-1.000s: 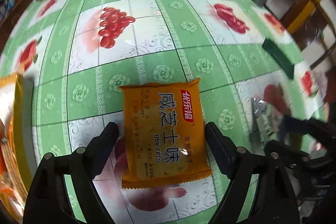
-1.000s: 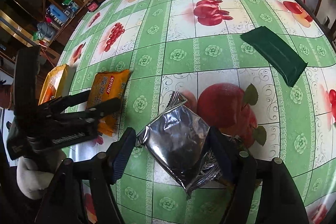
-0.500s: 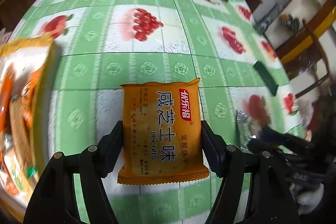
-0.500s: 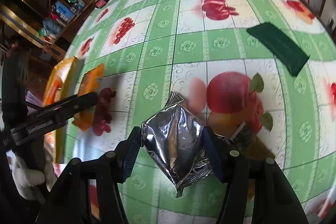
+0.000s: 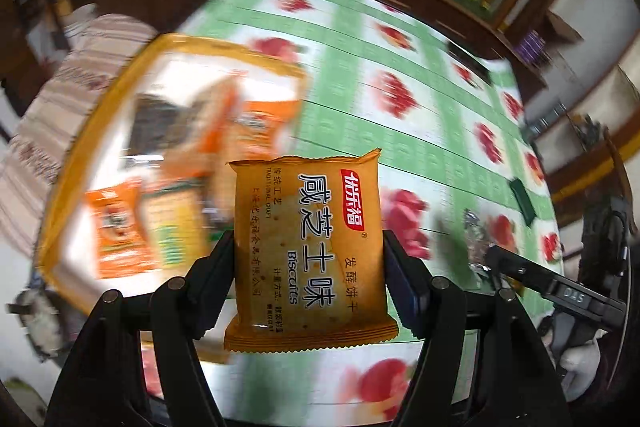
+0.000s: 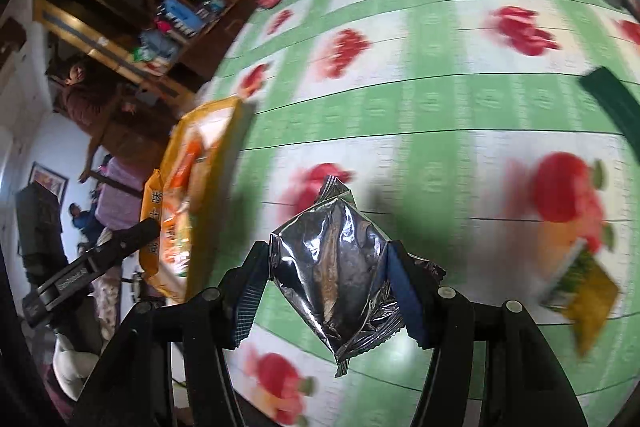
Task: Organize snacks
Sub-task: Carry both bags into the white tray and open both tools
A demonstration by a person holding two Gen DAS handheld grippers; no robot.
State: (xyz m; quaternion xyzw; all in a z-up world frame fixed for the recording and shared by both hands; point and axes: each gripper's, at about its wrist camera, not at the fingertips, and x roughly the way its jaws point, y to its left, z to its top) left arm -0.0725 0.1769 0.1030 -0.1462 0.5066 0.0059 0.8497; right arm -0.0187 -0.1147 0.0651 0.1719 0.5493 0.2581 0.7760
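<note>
A second ago the orange biscuit pack (image 5: 308, 251) lay on the surface (image 5: 420, 147) between wide jaws; now it is squeezed tight in the left gripper (image 5: 308, 271), lifted up and carried next to the yellow tray (image 5: 64, 227) of snacks. The silver bag (image 6: 340, 267) is pinched and lifted by the right gripper (image 6: 328, 291). Both snacks are probably ready to be dropped in the tray.

Glossy orange biscuit packet (image 5: 308, 255); crinkled shiny foil pouch (image 6: 340, 267).
</note>
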